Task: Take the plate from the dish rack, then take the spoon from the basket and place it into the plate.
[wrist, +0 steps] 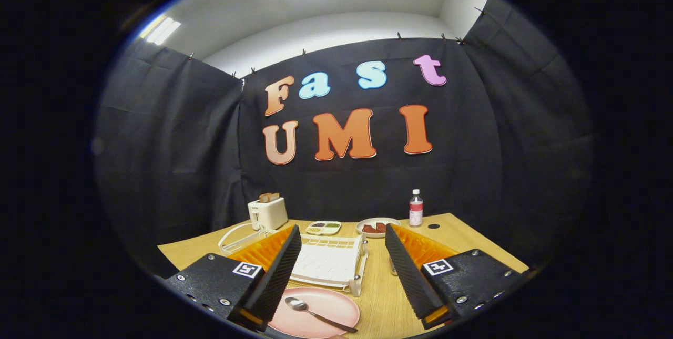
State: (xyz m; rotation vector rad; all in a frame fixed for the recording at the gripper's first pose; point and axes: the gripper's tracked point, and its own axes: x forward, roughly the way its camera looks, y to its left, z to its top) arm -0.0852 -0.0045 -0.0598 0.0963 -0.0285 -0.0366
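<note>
A pink plate (320,311) lies flat on the wooden table (378,297), close in front of the white dish rack (328,263). A metal spoon (315,312) rests in the plate, bowl toward the left finger and dark handle pointing right. My gripper (342,244) hovers above them, open, with nothing between its fingers. The plate sits low between the fingers, partly hidden by the left finger (278,270). The rack lies just ahead, between the fingers.
A white wire basket (239,238) stands left of the rack. At the back stand a toaster (268,212) with toast, a divided dish (323,228), a bowl of red food (376,227) and a bottle (416,207). A glass (393,265) hides behind the right finger.
</note>
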